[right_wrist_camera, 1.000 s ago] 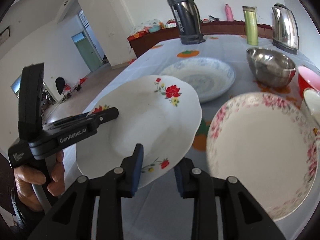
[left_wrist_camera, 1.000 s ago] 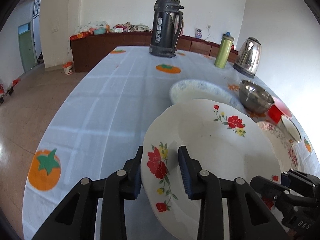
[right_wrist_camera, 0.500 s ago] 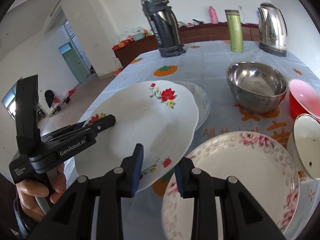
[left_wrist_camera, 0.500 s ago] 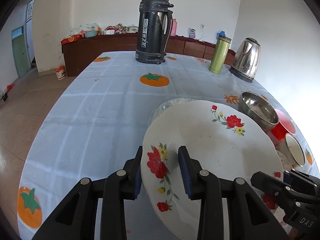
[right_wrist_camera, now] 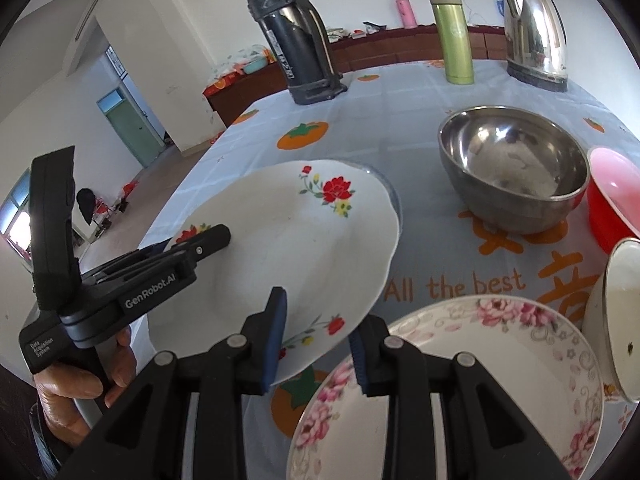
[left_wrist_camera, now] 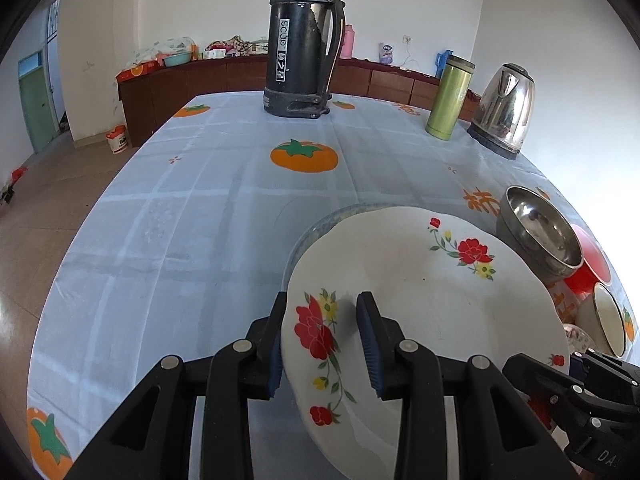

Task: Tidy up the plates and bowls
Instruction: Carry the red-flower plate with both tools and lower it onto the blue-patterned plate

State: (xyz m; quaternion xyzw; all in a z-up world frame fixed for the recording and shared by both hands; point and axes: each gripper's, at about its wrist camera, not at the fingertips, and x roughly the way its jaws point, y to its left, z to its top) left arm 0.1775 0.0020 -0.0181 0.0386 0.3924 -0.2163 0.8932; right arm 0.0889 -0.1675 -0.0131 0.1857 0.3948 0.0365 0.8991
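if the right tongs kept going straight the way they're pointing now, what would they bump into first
Probably nothing new: the right tongs already straddle the rim of the red-flowered plate, so that plate comes first. Beyond it lies the tablecloth; depth is hard to judge.

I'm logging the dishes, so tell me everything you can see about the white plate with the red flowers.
The white plate looks glazed ceramic, with a gently scalloped rim and red flower sprays with green leaves and small yellow blooms. It is held tilted above the tablecloth, over a blue-rimmed plate. The left gripper clamps one side of its rim and the right gripper the rim nearest that camera. Its middle is bare.
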